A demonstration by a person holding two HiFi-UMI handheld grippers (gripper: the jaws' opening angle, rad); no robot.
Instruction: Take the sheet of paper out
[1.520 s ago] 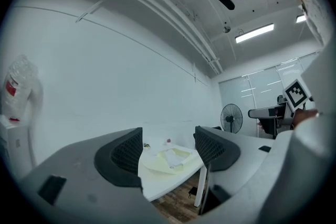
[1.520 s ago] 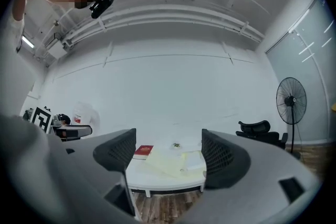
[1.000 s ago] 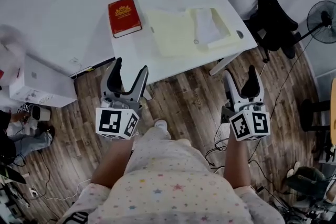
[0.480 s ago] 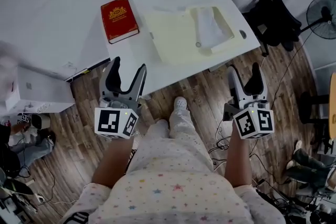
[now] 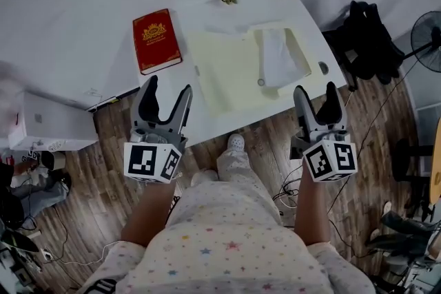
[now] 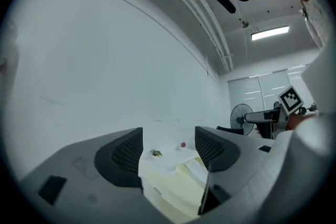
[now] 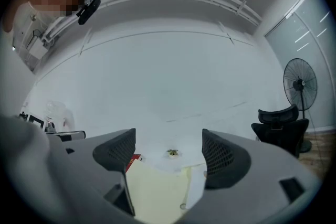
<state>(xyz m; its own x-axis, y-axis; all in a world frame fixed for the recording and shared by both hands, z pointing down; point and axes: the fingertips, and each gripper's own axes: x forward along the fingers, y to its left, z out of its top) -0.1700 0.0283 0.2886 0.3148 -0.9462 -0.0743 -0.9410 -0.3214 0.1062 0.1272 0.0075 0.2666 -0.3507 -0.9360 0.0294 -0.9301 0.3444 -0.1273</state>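
Currently you are holding left gripper (image 5: 169, 85) and right gripper (image 5: 315, 88) open, empty; sheet of paper (image 5: 278, 58) is lying lengthwise ahead, nearer the right one.

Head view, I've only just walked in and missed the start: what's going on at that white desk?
A person stands at the white desk with a gripper in each hand. The left gripper and right gripper are both open and empty, at the desk's near edge. The white sheet of paper lies untouched on the pale yellow folder; a red book lies further left.
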